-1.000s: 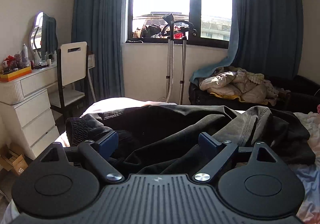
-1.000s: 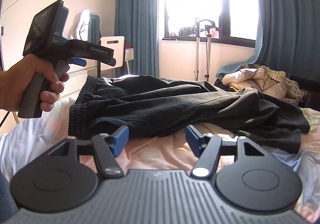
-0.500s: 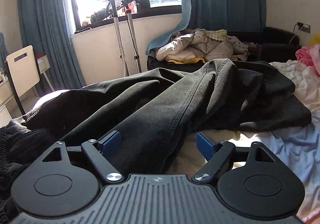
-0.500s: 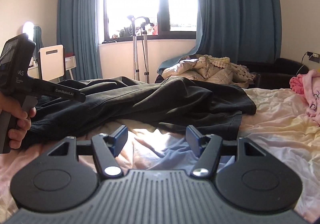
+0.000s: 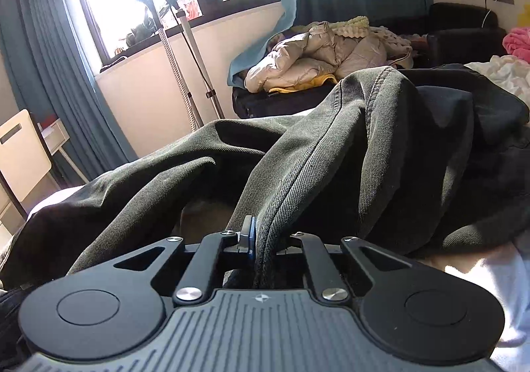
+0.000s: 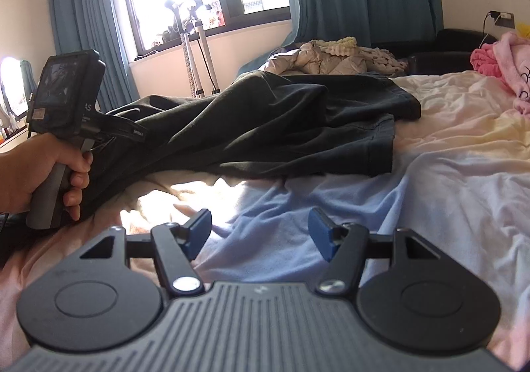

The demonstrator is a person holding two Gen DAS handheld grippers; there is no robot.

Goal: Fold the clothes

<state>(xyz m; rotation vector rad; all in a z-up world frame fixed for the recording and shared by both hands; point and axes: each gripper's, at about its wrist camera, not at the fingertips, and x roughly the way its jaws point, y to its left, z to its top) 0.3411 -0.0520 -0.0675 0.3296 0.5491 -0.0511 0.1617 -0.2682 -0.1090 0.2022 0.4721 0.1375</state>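
Dark grey-black trousers (image 5: 331, 153) lie crumpled across the bed; they also show in the right wrist view (image 6: 281, 130). My left gripper (image 5: 261, 241) is shut on a seamed fold of the trousers, the cloth pinched between its blue pads. In the right wrist view the left gripper's body (image 6: 66, 106) is held in a hand at the trousers' near left edge. My right gripper (image 6: 260, 232) is open and empty, low over the pastel bedsheet (image 6: 430, 173), in front of the trousers and apart from them.
A pile of pale jackets (image 5: 324, 53) lies on a dark sofa under the window. Pink clothes (image 6: 503, 60) sit at the bed's far right. A stand with poles (image 6: 195, 50) is by the window; a white chair (image 5: 20, 153) stands left.
My left gripper has closed on a fold of the trousers after moving right along them. My right gripper has swung right and stays open.
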